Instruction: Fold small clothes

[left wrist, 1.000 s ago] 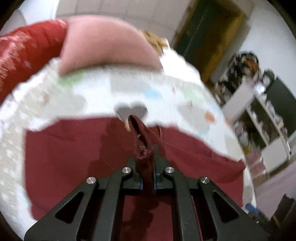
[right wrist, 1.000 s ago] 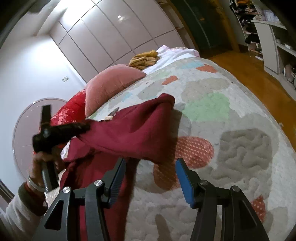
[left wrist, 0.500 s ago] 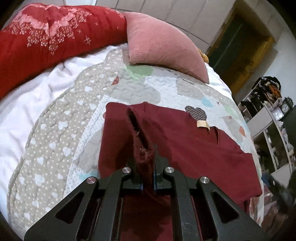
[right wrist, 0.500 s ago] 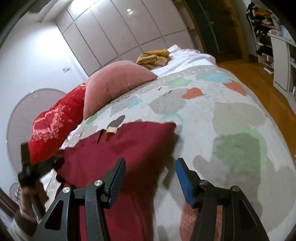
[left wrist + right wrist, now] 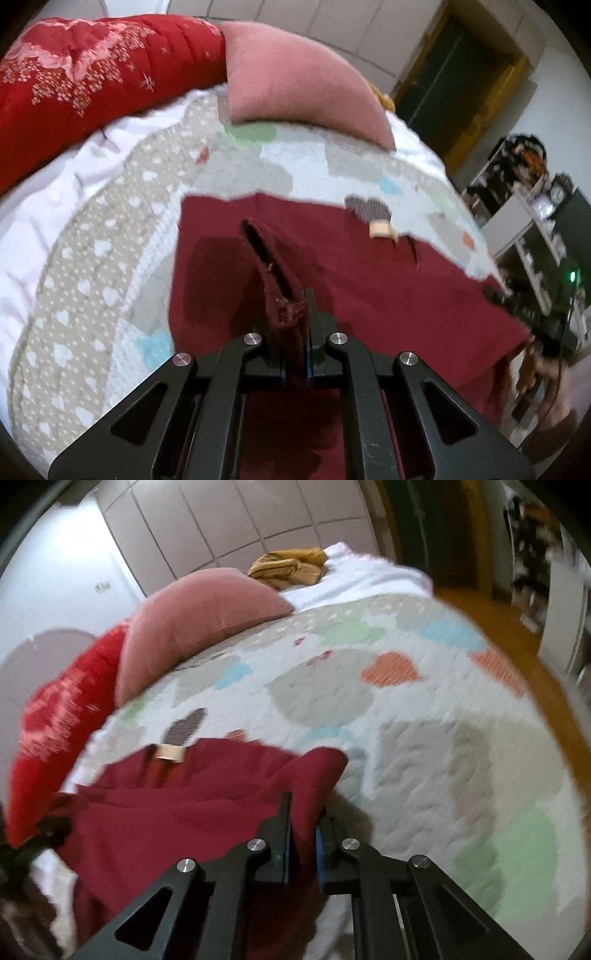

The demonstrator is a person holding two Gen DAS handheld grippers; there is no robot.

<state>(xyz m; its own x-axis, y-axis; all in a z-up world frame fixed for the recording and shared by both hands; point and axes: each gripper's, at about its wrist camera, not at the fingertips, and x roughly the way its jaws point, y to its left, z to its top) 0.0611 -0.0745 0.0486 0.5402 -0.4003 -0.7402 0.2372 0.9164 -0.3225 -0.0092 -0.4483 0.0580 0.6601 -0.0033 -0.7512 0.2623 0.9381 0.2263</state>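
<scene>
A dark red shirt (image 5: 388,291) lies spread on the patchwork quilt (image 5: 110,236), its collar with a tan label (image 5: 380,230) toward the pillows. My left gripper (image 5: 293,314) is shut on a pinched edge of the shirt. My right gripper (image 5: 303,823) is shut on another corner of the same shirt (image 5: 177,812), which rises between its jaws. The right gripper also shows in the left wrist view (image 5: 532,317) at the shirt's right edge. The left gripper shows dimly at the left edge of the right wrist view (image 5: 40,834).
A pink cushion (image 5: 295,85) and a red pillow (image 5: 85,81) lie at the head of the bed. A mustard garment (image 5: 291,566) lies on the white sheet behind. Shelves (image 5: 535,206) and a wooden floor (image 5: 517,627) lie beyond the bed's right side.
My right gripper was open above the shirt; it has closed on the shirt's corner. The left gripper keeps its hold and has shifted slightly over the spread shirt.
</scene>
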